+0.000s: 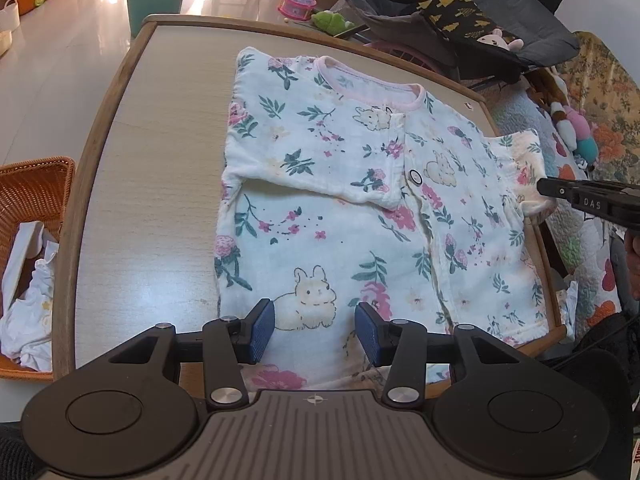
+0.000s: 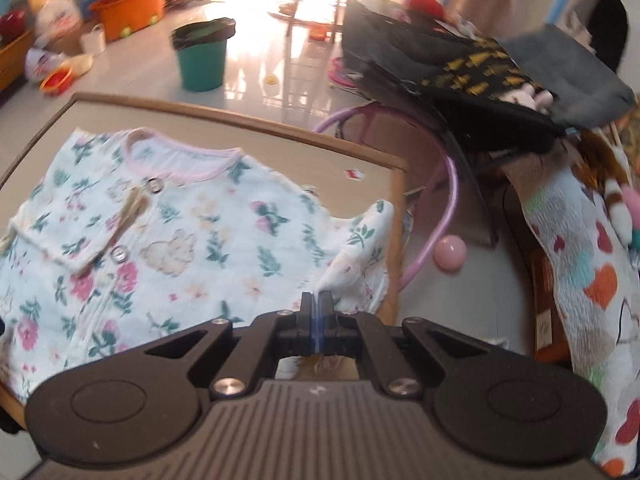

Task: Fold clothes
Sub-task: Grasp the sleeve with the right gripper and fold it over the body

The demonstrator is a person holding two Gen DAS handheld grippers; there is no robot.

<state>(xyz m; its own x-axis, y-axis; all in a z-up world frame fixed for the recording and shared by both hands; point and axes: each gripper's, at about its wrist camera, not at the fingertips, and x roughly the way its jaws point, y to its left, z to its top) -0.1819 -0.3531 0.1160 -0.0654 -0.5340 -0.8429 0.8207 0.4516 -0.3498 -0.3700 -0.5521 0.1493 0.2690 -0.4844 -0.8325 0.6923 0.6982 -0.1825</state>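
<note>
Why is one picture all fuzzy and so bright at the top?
Right wrist view: smeared by motion blur, with window glare washing out the floor beyond the green bin. Left wrist view: sharp, milder floor glare, table edges bowed by the fisheye lens.

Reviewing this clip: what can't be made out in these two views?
- Left wrist view: garment hem, hidden behind the left gripper.
- Left wrist view: right gripper fingers, cut off at the edge.
- Right wrist view: how much sleeve the right gripper pinches; motion blur.
</note>
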